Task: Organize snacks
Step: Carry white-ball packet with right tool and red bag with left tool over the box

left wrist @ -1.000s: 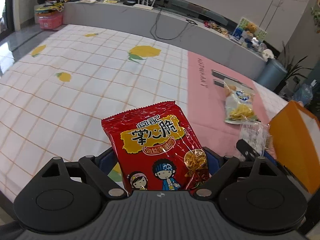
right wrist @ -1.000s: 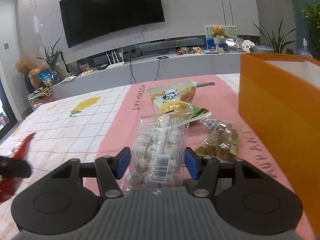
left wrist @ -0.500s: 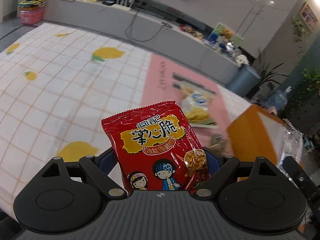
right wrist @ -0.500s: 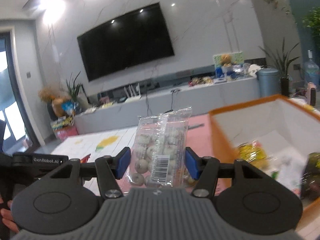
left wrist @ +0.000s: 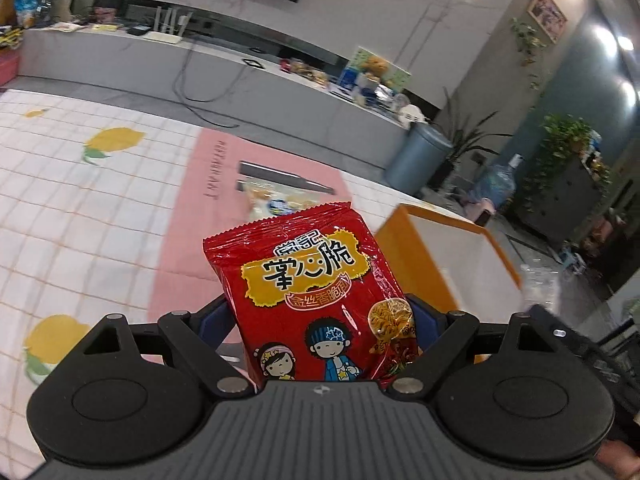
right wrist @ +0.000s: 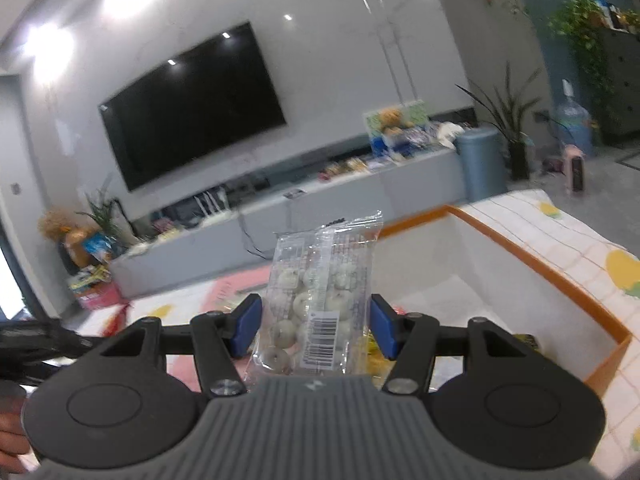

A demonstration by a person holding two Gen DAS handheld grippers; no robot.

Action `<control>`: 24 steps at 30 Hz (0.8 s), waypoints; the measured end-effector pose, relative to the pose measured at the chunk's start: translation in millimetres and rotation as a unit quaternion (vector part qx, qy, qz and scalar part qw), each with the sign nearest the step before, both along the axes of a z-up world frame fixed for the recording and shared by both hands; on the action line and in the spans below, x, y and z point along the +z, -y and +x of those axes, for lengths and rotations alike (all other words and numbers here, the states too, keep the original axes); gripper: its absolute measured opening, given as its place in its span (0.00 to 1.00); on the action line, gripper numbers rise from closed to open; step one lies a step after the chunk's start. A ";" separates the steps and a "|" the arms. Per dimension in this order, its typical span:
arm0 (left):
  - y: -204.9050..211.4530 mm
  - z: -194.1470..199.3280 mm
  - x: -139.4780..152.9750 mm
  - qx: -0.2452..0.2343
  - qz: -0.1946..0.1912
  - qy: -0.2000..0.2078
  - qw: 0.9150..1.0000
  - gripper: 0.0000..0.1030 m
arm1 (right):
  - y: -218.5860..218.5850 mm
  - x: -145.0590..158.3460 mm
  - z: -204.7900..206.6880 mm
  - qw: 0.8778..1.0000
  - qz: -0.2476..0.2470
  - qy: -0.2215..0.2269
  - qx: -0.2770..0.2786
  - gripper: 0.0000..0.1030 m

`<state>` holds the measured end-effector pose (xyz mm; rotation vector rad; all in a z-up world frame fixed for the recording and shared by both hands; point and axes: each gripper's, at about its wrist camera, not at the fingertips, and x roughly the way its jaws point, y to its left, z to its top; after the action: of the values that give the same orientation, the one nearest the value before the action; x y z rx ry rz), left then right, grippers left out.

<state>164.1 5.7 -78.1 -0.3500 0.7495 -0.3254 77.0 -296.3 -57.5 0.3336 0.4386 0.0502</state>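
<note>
Everything here is sitting around the orange box (right wrist: 560, 280), an open carton with white inner walls standing on a cloth-covered table. The tablecloth (left wrist: 80, 208) is running away from the box in a white grid printed with yellow lemons, and a pink runner (left wrist: 192, 216) is lying across it just beside the box. On that runner, beyond the box's near corner, a pale snack bag (left wrist: 272, 204) is resting flat.

The left gripper (left wrist: 320, 320) is clenching a red noodle snack packet (left wrist: 312, 280), holding it upright above the runner, just short of the box's orange wall. The right gripper (right wrist: 316, 320) is gripping a clear packet of small round white sweets (right wrist: 320, 288) by its sides, barcode facing the camera, and it is hanging over the box's open mouth. Down inside the box, yellow wrappers (right wrist: 372, 356) are showing behind that packet.

Past the box, a long grey media console (right wrist: 320, 200) is stretching along the far wall under a large dark television (right wrist: 192, 108). A blue-grey bin (right wrist: 480, 164) and a leafy potted plant (right wrist: 516, 120) are standing at the console's end nearest the box.
</note>
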 end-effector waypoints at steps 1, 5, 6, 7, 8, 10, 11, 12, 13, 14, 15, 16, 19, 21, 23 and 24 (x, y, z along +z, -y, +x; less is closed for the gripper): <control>2.3 0.6 -0.9 -0.008 -0.006 0.000 1.000 0.99 | 1.4 -1.7 4.7 1.000 -0.006 -0.007 0.002 0.55; 8.2 1.9 -5.5 -0.032 -0.013 -0.002 0.999 0.99 | 1.7 -8.4 25.9 0.998 -0.040 -0.035 0.014 0.55; 9.2 2.1 -6.3 -0.034 -0.009 0.001 0.999 0.99 | 1.4 -10.3 30.5 0.998 -0.048 -0.040 0.020 0.55; 9.6 2.4 -6.8 -0.034 -0.005 0.004 0.999 0.99 | 2.0 -12.4 34.8 0.997 -0.053 -0.046 0.028 0.55; 10.3 1.7 -7.0 -0.034 -0.002 0.006 0.999 0.99 | 3.9 -14.7 37.9 0.997 -0.057 -0.051 0.031 0.55; 10.2 2.4 -8.2 -0.033 -0.004 0.006 0.999 0.99 | 5.1 -18.4 44.4 0.995 -0.066 -0.062 0.031 0.55; 10.5 1.5 -8.3 -0.033 -0.007 0.004 0.999 0.99 | 6.4 -20.9 47.7 0.995 -0.069 -0.067 0.031 0.54; 10.4 1.9 -8.9 -0.033 -0.009 0.003 0.999 0.99 | 7.6 -22.5 50.9 0.995 -0.069 -0.072 0.032 0.54; 10.1 1.8 -9.3 -0.033 -0.011 0.002 0.999 0.99 | 9.5 -24.3 53.1 0.994 -0.064 -0.076 0.034 0.54; 10.0 1.0 -9.1 -0.034 -0.013 0.003 0.999 0.99 | 10.8 -24.8 55.6 0.995 -0.059 -0.077 0.035 0.54; 9.9 0.5 -8.9 -0.034 -0.013 0.005 0.999 0.99 | 12.8 -24.6 57.9 0.995 -0.054 -0.077 0.034 0.54; 10.2 -1.5 -8.0 -0.035 -0.013 0.006 0.999 0.99 | 14.5 -24.3 60.1 0.995 -0.051 -0.078 0.032 0.54; 10.3 -2.7 -7.8 -0.037 -0.012 0.008 0.999 0.99 | 16.9 -25.2 66.1 0.995 -0.058 -0.082 0.023 0.54; 9.7 -2.3 -7.9 -0.039 -0.013 0.007 0.999 0.99 | 17.9 -25.5 69.2 0.994 -0.060 -0.090 0.022 0.54; 9.9 -2.2 -7.8 -0.038 -0.012 0.007 0.999 0.99 | 18.3 -24.3 70.8 0.993 -0.063 -0.095 0.016 0.54; 9.8 -2.2 -7.9 -0.038 -0.011 0.007 0.999 0.99 | 19.7 -24.6 72.6 0.993 -0.066 -0.099 0.012 0.54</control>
<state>161.9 -4.0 -86.0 -0.3406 0.7465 -0.4082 149.6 -316.1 -82.1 0.2039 0.6395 0.0119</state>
